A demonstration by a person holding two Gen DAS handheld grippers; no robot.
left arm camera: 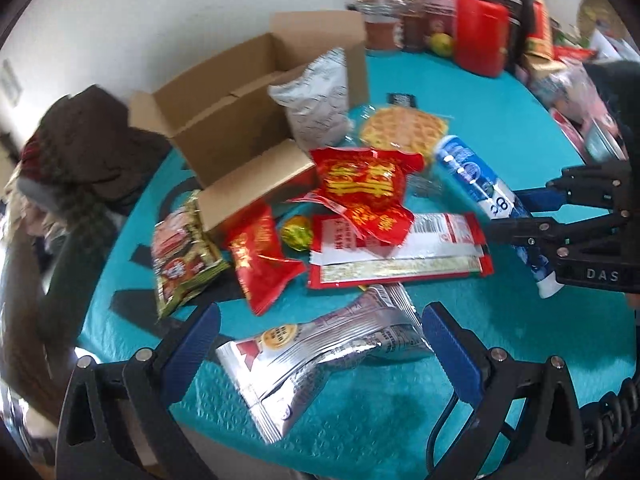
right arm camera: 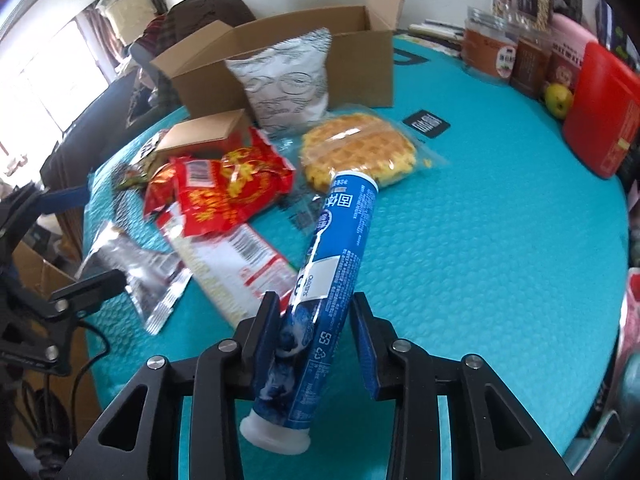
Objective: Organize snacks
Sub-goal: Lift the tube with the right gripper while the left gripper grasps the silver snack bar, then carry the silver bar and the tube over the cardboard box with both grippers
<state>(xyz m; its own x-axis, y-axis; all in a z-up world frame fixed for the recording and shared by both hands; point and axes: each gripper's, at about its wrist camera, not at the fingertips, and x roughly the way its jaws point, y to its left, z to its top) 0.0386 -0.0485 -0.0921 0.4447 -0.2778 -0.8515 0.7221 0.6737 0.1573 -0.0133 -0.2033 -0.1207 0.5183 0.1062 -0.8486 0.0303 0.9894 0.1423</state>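
My right gripper is shut on a blue tube with a white cap and holds it tilted above the teal table; they also show in the left wrist view, the gripper and the tube. My left gripper is open around a silver foil packet lying on the table. An open cardboard box stands at the back with a white bag leaning on it. Red packets, a wrapped waffle and a green packet lie in between.
The round table has a teal cover. Jars, a red box and a green apple stand along the back right edge. A flat red-and-white pack and a small wrapped candy lie mid-table. Clothes heap at left.
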